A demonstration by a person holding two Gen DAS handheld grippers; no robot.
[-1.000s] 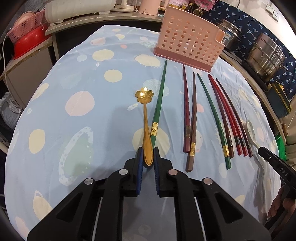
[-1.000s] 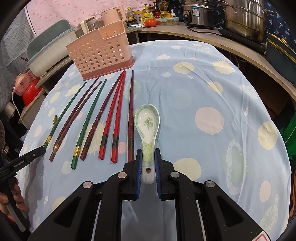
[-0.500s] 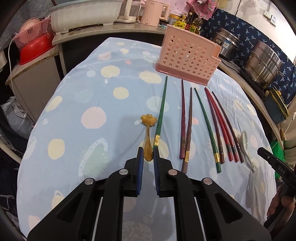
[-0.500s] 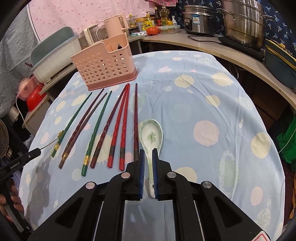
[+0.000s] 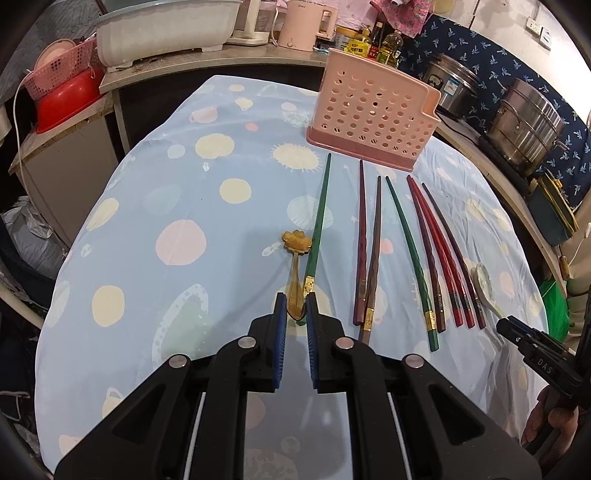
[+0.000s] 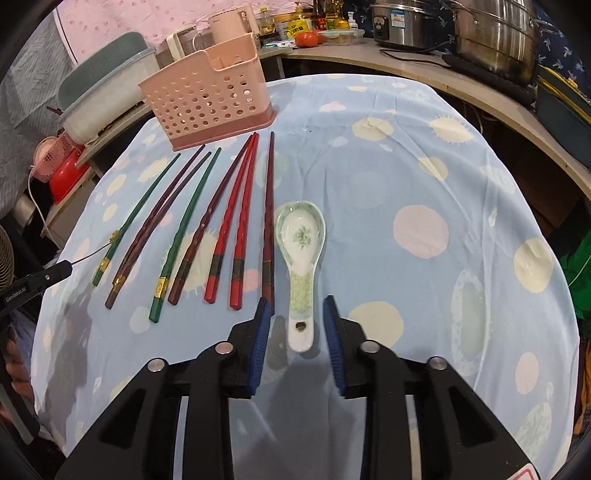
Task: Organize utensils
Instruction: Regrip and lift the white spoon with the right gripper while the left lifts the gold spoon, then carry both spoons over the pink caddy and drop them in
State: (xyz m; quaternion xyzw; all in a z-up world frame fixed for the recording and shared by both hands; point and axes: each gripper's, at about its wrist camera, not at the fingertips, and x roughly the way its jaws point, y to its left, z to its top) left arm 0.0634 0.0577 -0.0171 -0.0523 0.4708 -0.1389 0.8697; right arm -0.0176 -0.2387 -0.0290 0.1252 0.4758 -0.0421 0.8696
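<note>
My left gripper [image 5: 295, 306] is shut on the handle of a gold spoon [image 5: 297, 242] with a flower-shaped bowl, held slightly above the cloth beside a green chopstick [image 5: 319, 218]. My right gripper [image 6: 296, 301] is opening its jaws. The white and green ceramic spoon [image 6: 301, 240] lies flat on the cloth with its handle between the pads, which do not touch it. Several green, maroon and red chopsticks [image 6: 240, 221] lie side by side between the two spoons. A pink perforated basket [image 5: 369, 114] [image 6: 207, 99] stands upright at their far tips.
The round table wears a light blue spotted cloth [image 6: 417, 229]. Steel pots [image 6: 491, 33] stand on a counter to the right, tubs and a red bowl [image 5: 62, 103] to the left. A hand holds the other gripper at each view's edge [image 5: 532, 354] [image 6: 37, 284].
My left gripper has risen with the gold spoon in it. My right gripper's jaws closed on the ceramic spoon's handle, then spread apart, and the spoon rests on the cloth.
</note>
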